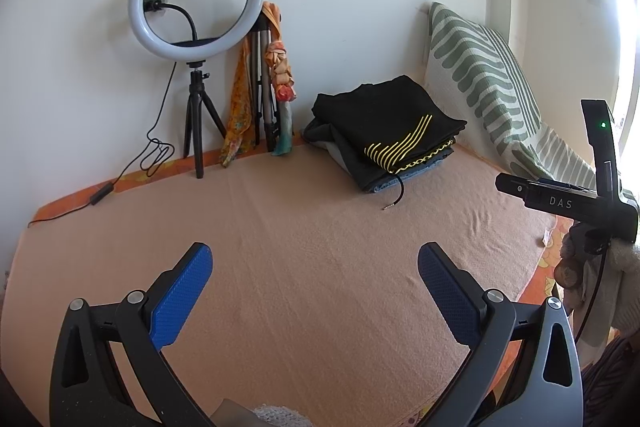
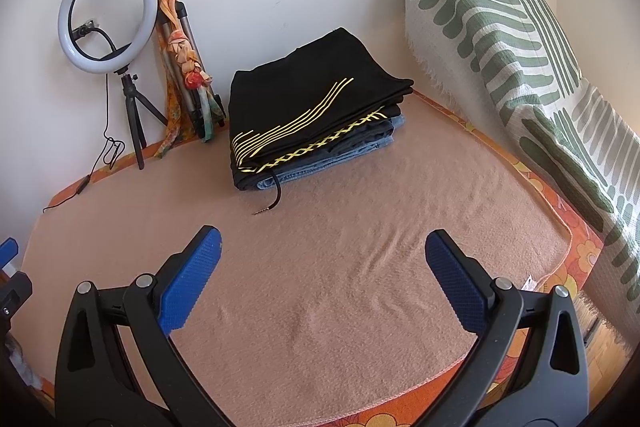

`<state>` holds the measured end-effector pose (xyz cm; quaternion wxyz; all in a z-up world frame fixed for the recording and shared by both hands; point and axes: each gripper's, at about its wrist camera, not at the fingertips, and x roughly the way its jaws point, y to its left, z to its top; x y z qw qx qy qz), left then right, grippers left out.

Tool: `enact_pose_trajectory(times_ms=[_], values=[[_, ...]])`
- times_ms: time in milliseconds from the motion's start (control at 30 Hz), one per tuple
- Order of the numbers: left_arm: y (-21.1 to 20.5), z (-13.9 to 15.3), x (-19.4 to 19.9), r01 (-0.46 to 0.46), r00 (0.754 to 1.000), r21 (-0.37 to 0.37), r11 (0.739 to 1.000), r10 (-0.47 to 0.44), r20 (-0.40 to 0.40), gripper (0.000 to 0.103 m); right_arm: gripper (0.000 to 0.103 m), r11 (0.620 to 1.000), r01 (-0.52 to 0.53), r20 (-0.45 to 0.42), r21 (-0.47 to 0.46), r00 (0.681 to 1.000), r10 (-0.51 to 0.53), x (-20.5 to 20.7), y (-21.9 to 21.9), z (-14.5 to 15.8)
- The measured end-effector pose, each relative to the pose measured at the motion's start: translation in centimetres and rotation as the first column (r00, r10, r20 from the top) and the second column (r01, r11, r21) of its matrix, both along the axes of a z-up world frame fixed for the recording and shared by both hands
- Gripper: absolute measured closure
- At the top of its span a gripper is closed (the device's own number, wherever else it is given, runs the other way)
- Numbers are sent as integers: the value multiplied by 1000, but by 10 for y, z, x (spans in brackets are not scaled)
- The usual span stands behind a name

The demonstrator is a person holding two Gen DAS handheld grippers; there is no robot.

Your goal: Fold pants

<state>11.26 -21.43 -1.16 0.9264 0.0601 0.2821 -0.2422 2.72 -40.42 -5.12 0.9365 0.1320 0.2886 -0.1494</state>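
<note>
The folded black pants (image 2: pixel 316 99) with yellow stripes top a stack of folded clothes (image 2: pixel 340 151) at twelve o'clock on the peach blanket (image 2: pixel 320 291), near the wall, their drawcord (image 2: pixel 276 195) trailing toward six. Bare blanket stretches from the stack to both grippers. The right gripper (image 2: pixel 322 259) and left gripper (image 1: pixel 314 267) hover with jaws spread wide, holding nothing. A striped pillow (image 2: pixel 520 39) lines the three o'clock edge; a ring light (image 2: pixel 106 13) stands at ten.
</note>
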Motion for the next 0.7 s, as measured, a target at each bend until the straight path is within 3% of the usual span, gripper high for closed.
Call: enact_pose_trajectory(times_ms=[700], values=[[2, 3, -1, -6, 1000, -1, 1000, 6, 5, 1, 0, 1000, -18, -7, 1, 1000, 18, 5, 6, -1]])
